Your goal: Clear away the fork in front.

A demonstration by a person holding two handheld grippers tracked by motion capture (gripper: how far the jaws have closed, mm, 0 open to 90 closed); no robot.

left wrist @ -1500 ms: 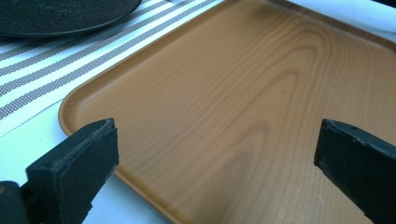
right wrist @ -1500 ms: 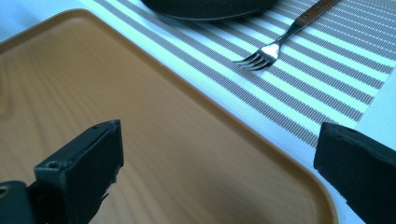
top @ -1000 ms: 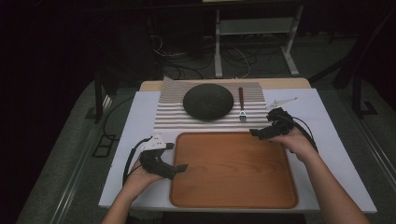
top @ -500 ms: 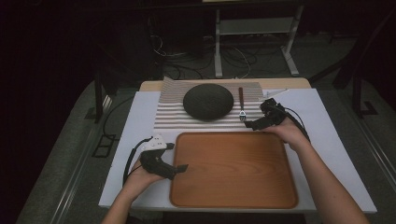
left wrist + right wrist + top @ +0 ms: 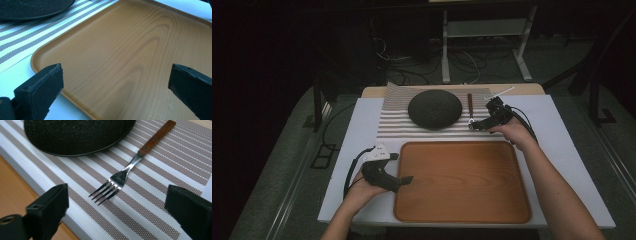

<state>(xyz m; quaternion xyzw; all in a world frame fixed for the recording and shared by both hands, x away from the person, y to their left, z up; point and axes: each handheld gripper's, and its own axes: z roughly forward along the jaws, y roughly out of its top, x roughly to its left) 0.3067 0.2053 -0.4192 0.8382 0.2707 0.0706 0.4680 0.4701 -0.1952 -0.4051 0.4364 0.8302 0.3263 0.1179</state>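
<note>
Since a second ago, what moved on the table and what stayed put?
The right gripper slid left across the table to the fork, its jaws closing a little; the fork lies untouched between them. The left gripper stayed at the wooden tray. The dark bowl and striped mat did not move.

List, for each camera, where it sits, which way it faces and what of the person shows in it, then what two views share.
High view: above the person's side, looking forward and down on the white table; both forearms, left gripper, right gripper.
Left gripper view: on the left gripper, facing the brown wooden tray; its black fingers stand apart.
Right gripper view: on the right gripper, facing the wooden-handled steel fork on the striped placemat; its own fingers stand apart.
Shared: both gripper views show the black round dish.
</note>
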